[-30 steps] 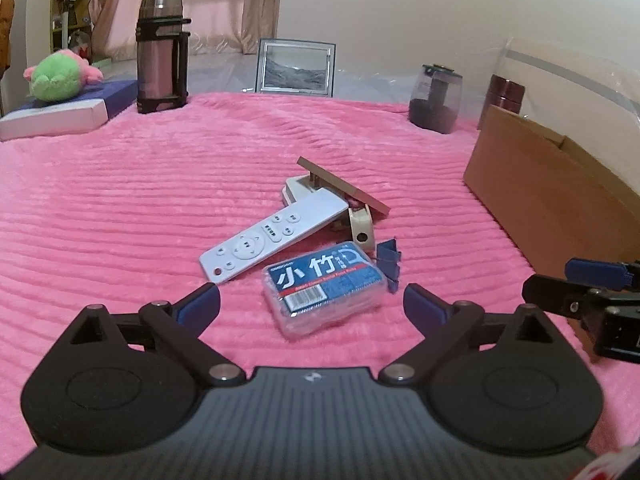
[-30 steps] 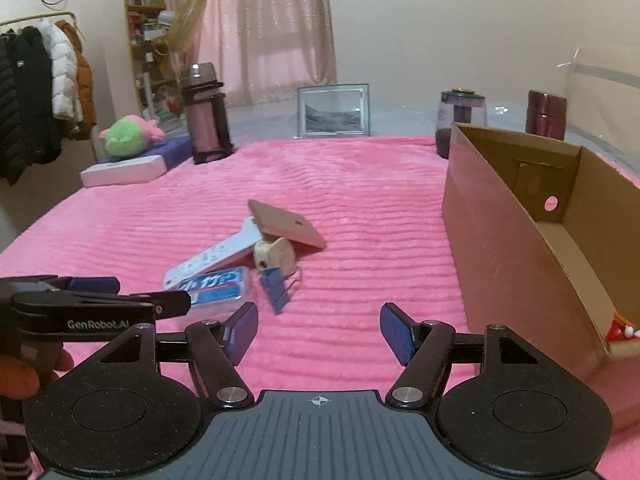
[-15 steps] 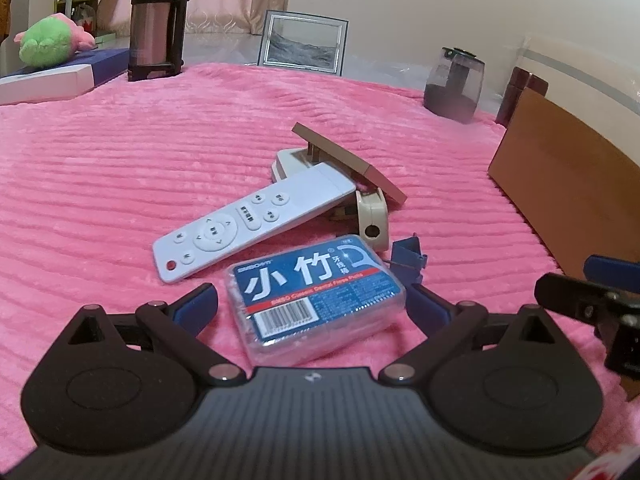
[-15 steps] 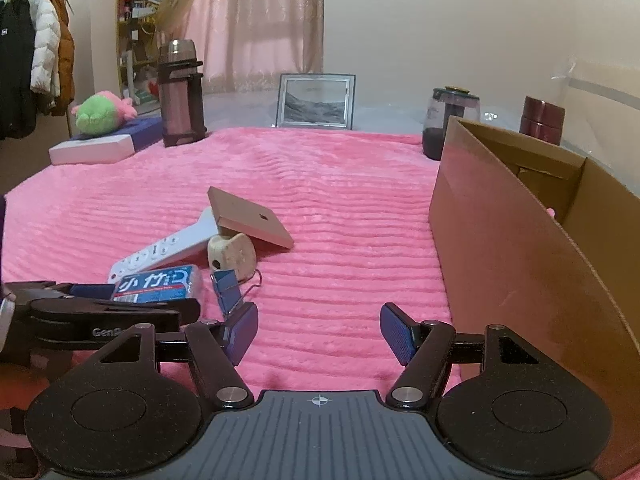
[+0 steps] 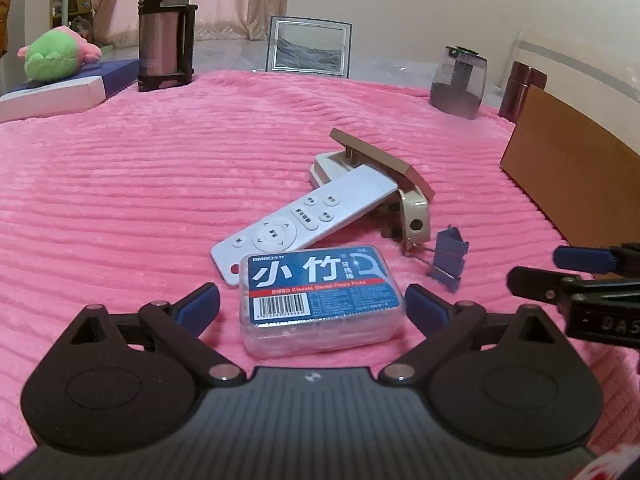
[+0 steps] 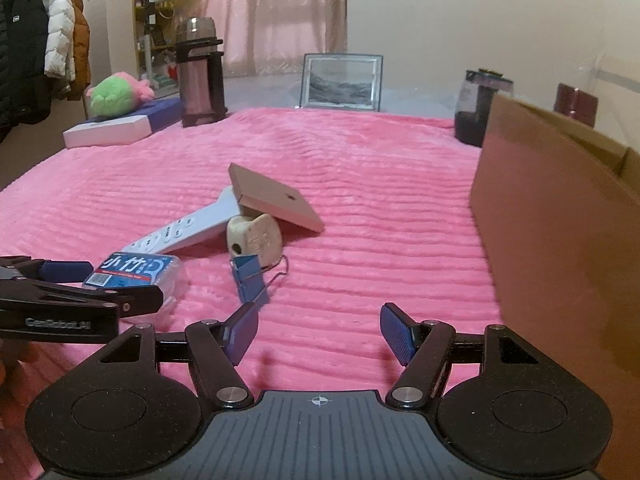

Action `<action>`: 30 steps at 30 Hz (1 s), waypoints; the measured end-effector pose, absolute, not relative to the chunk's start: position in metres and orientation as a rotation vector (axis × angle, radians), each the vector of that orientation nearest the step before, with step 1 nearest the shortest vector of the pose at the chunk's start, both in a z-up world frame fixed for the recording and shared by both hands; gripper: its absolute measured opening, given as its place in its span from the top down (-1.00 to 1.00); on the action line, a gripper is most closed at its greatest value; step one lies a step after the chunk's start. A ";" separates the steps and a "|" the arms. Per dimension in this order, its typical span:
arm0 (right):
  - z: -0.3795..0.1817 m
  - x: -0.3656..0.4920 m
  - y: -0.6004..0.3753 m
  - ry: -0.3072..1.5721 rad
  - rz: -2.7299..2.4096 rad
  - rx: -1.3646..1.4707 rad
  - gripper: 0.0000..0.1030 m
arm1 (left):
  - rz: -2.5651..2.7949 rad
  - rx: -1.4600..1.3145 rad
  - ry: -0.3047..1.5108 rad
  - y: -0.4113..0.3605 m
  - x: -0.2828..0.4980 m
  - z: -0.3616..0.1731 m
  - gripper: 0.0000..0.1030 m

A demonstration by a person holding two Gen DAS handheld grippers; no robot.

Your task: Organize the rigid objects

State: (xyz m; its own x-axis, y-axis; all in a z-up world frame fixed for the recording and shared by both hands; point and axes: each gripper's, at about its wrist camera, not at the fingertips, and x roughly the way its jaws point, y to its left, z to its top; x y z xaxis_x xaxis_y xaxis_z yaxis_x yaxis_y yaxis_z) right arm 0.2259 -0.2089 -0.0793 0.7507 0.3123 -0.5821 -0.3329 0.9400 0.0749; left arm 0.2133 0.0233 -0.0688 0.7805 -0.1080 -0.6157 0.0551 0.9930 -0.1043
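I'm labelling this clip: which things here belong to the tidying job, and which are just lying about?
Job: floss box, remote, binder clip, tan box, plug, carton, left claw.

Lying about: flask, picture frame, plush, jar.

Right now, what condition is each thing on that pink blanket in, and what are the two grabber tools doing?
Left gripper: open, fingers either side of the floss box, not clamped.
Right gripper: open, empty.
Floss box: closed, lying flat.
Remote: face up, far end propped up.
Binder clip: wire handles out.
Cardboard box: open-topped.
Thermos: upright, capped.
Picture frame: standing.
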 end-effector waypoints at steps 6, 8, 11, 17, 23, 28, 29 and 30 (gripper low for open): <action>-0.088 0.234 -0.201 0.640 0.388 -0.036 -0.26 | -0.106 -0.054 0.657 0.022 0.216 -0.070 -0.71; -0.090 0.236 -0.198 0.638 0.405 -0.047 -0.26 | -0.117 -0.057 0.661 0.024 0.215 -0.070 -0.70; -0.093 0.242 -0.193 0.633 0.435 -0.056 -0.25 | -0.135 -0.039 0.672 0.030 0.210 -0.068 -0.69; -0.095 0.254 -0.175 0.603 0.497 -0.097 -0.15 | -0.174 -0.049 0.678 0.051 0.197 -0.066 -0.69; -0.099 0.268 -0.158 0.606 0.488 -0.144 0.20 | -0.152 -0.045 0.659 0.051 0.192 -0.067 -0.70; -0.100 0.267 -0.157 0.616 0.476 -0.139 0.57 | -0.124 -0.040 0.652 0.046 0.193 -0.067 -0.70; -0.100 0.266 -0.158 0.616 0.473 -0.138 0.60 | -0.118 -0.041 0.651 0.046 0.193 -0.067 -0.70; -0.100 0.265 -0.159 0.615 0.470 -0.132 0.65 | -0.111 -0.041 0.650 0.046 0.194 -0.066 -0.70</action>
State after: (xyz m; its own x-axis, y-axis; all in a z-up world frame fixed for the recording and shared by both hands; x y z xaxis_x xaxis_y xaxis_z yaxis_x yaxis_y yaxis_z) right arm 0.2650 -0.1593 -0.0998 0.7153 0.3848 -0.5833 -0.4621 0.8866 0.0183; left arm 0.1938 0.0456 -0.0665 0.7901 -0.1159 -0.6019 0.0904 0.9933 -0.0726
